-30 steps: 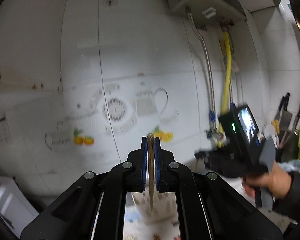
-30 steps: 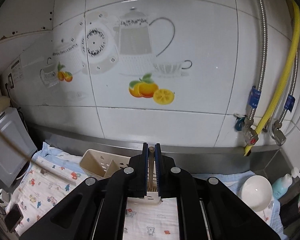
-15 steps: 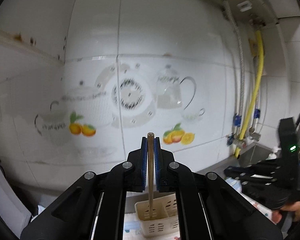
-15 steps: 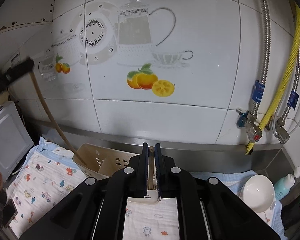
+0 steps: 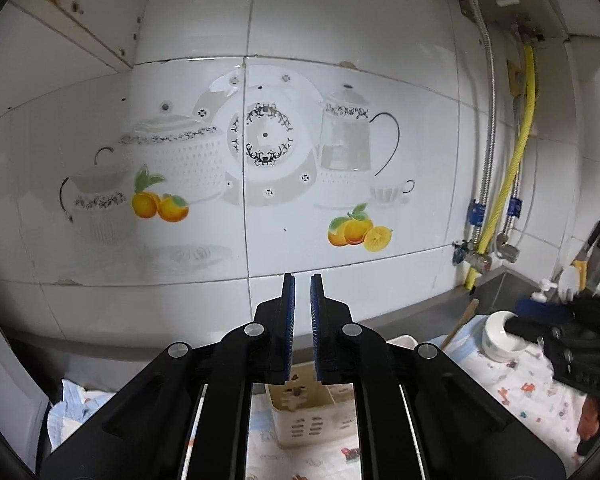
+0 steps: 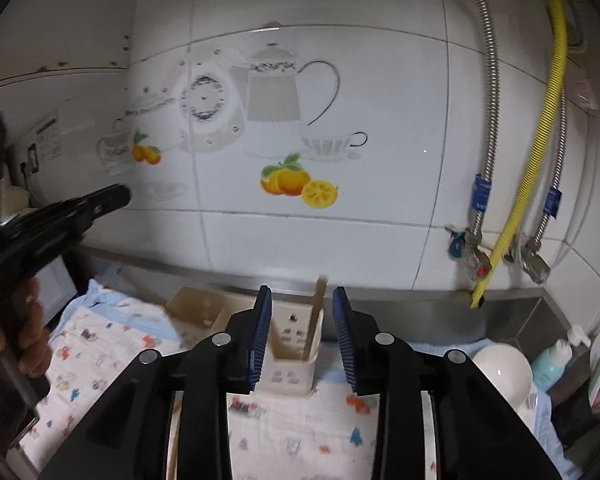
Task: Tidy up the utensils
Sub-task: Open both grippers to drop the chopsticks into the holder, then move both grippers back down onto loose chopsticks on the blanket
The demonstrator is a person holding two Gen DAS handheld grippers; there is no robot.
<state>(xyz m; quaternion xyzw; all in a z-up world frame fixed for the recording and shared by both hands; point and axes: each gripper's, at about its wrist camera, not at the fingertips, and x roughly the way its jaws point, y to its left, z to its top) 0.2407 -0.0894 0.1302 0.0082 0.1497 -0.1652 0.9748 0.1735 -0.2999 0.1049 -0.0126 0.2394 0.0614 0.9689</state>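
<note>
right gripper (image 6: 300, 336) is closest in its own view, jaws spread apart with nothing pinched. they've just been opening, and the wooden chopstick (image 6: 315, 316) seen between them isn't touched by either pad. it stands a bit tilted inside the cream utensil holder (image 6: 290, 364), which sits on the patterned cloth (image 6: 100, 360) right beyond the fingertips. there's a second, brownish holder compartment (image 6: 196, 306) just left of it, blurry, so can't tell what's inside.

over in the left wrist view, the left gripper (image 5: 302, 332) has its jaws standing a narrow gap apart with nothing between them, so it's holding nothing. below and just past its tips you can see the same cream holder on the cloth. to the right of it another chopstick (image 5: 458, 324) sticks up at an angle, and near that is a white bowl (image 5: 500, 334), partly hidden by the other gripper at the right edge.

a hand (image 6: 32, 332) grips the left tool's handle at the left edge of the right wrist view.

farther back, right side: a teal soap bottle (image 6: 552, 362) beside the bowl, then the yellow hose (image 6: 536, 132) and metal hoses running up the tiled wall (image 6: 340, 240) with the teapot and orange decals.
</note>
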